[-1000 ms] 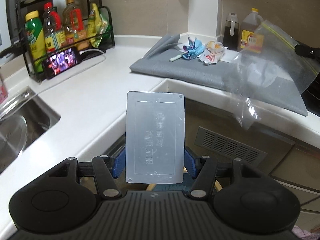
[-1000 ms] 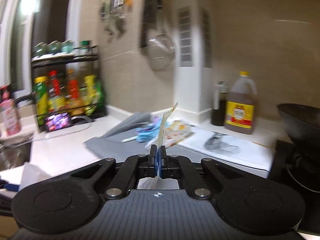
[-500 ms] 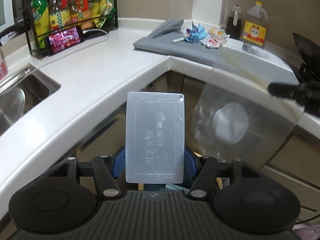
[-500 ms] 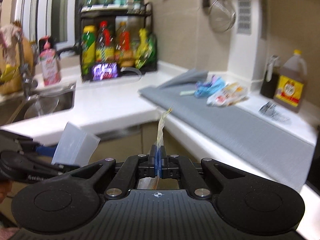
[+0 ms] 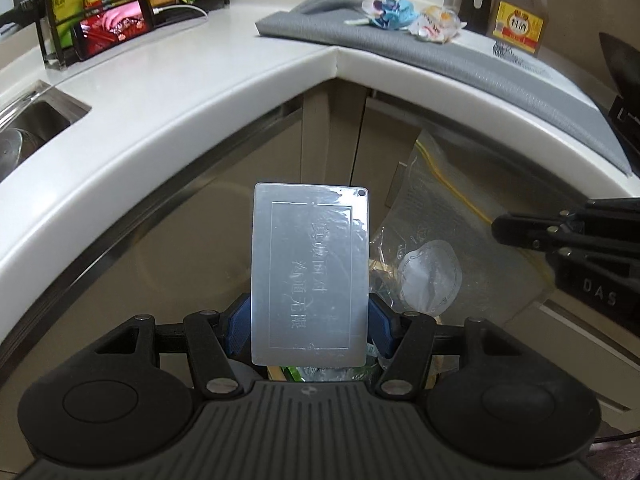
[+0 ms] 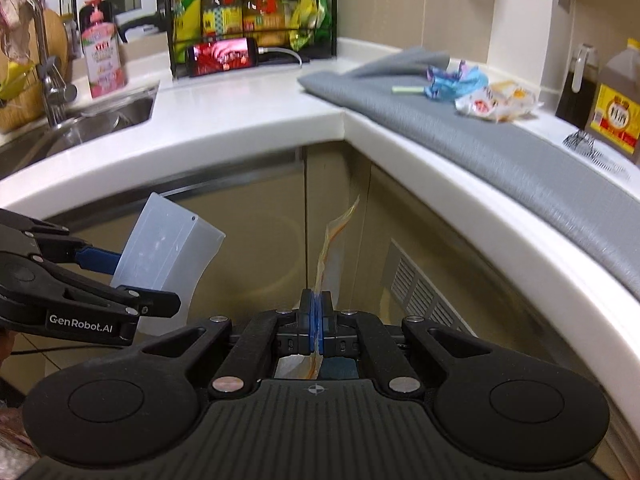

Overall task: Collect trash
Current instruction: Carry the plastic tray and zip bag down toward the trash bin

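Note:
My left gripper is shut on a translucent rectangular plastic box with raised lettering, its blue pads pressing on both long sides. The right gripper is shut on the yellow-striped top edge of a clear zip bag. In the left wrist view that bag hangs in front of the cabinet doors, right of the box, from the right gripper. The right wrist view has the left gripper and the box at the left. A blue wrapper and a white-orange wrapper lie on the grey mat.
A white corner counter curves above both grippers, with beige cabinet doors under it. A sink and a soap bottle are at the left. A bottle rack and a lit phone stand behind. An oil jug and a dark wok are at the right.
Both grippers have sunk from counter height to below the counter's edge. The bag has swung down and now hangs beside the box, in front of the cabinets. Both grips are unchanged.

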